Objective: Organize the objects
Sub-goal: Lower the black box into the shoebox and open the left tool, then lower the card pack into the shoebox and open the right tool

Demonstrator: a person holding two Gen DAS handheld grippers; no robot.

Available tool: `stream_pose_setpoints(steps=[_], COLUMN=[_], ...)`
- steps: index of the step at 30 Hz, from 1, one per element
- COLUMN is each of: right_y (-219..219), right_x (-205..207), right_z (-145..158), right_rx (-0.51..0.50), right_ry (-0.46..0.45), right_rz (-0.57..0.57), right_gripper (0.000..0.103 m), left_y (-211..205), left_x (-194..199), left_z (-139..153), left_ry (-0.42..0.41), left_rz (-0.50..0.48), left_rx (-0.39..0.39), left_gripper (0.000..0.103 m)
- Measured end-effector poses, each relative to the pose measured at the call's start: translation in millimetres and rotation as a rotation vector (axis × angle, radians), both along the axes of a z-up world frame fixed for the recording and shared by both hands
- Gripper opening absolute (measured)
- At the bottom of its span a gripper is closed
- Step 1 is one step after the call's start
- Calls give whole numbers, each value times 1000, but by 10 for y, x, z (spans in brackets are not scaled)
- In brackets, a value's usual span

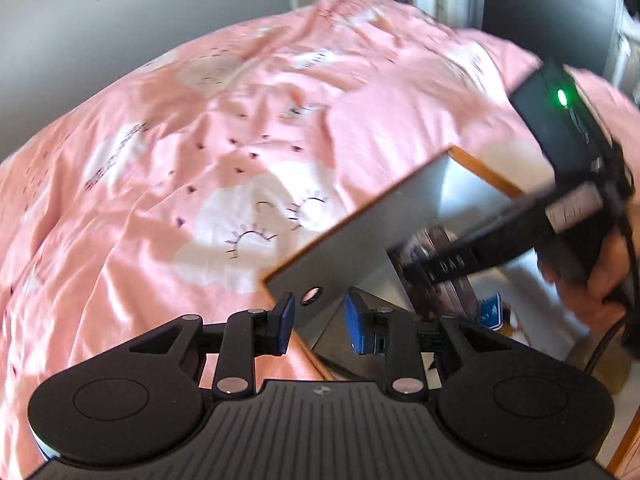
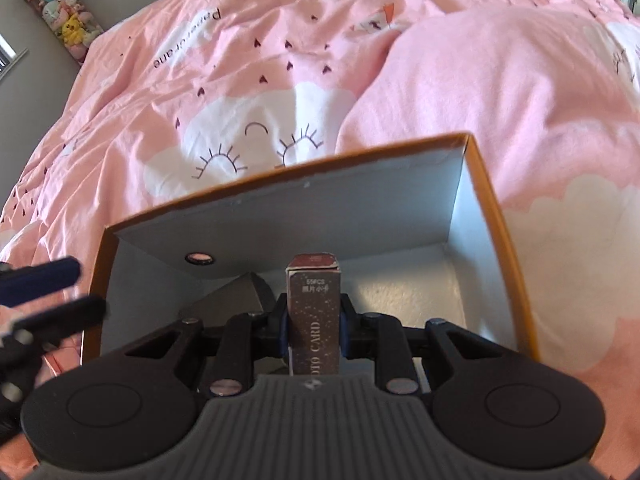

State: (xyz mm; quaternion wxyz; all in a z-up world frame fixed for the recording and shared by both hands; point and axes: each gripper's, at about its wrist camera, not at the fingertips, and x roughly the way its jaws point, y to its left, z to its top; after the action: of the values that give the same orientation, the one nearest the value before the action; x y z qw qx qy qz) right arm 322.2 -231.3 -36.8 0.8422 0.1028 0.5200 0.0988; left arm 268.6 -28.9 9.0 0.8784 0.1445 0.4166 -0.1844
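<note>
Two grippers are over the bed, and your right gripper point(image 2: 314, 330) has its fingers clamped on the sides of a small maroon card box point(image 2: 314, 312), the words "OTO CARD" readable along its face. You're holding that card box upright inside the open cardboard box point(image 2: 496, 248), orange on the outside, grey within, which sits on the pink duvet point(image 2: 480, 80) with its cloud faces and little hearts. A round hole point(image 2: 199, 258) shows in the cardboard box's left wall. Your left gripper point(image 1: 318, 322) has its blue-padded fingers point(image 1: 286, 320) apart, straddling the near corner of that same cardboard box point(image 1: 360, 232), one finger outside the wall and the other inside; whether they touch it is hard to tell. From the left wrist view, the right gripper point(image 1: 440, 266) reaches down into the box from the right, blurred. Plush toys point(image 2: 66, 20) line the wall at top left.
</note>
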Motion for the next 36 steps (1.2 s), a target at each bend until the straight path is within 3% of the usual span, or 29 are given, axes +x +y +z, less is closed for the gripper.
stream_pose_setpoints(steps=[5, 8, 16, 18, 20, 21, 27, 29, 36], right_y=[-13, 17, -40, -28, 3, 16, 33, 24, 24], right_x=[20, 43, 254, 272, 274, 267, 171, 132, 87], right_z=[-78, -58, -198, -194, -161, -141, -43, -46, -136], right_rx=[122, 97, 138, 118, 68, 42, -65, -92, -100], right_ry=[102, 73, 118, 111, 92, 78, 49, 55, 73], right_rz=[-19, -15, -20, -7, 15, 27, 76, 85, 106], right_gripper=[26, 25, 29, 35, 48, 49, 48, 41, 40], left_y=[229, 280, 340, 340, 361, 371, 436, 456, 481], left_x=[38, 71, 16, 20, 24, 20, -13, -28, -68], left_z=[3, -29, -14, -28, -34, -35, -37, -34, -19], left_ry=[30, 52, 67, 75, 78, 77, 84, 83, 89], left_rz=[97, 128, 184, 204, 228, 238, 277, 287, 290], left_rx=[-75, -94, -164, -176, -195, -203, -252, -262, -289], left_gripper=[34, 34, 34, 35, 35, 35, 35, 35, 35])
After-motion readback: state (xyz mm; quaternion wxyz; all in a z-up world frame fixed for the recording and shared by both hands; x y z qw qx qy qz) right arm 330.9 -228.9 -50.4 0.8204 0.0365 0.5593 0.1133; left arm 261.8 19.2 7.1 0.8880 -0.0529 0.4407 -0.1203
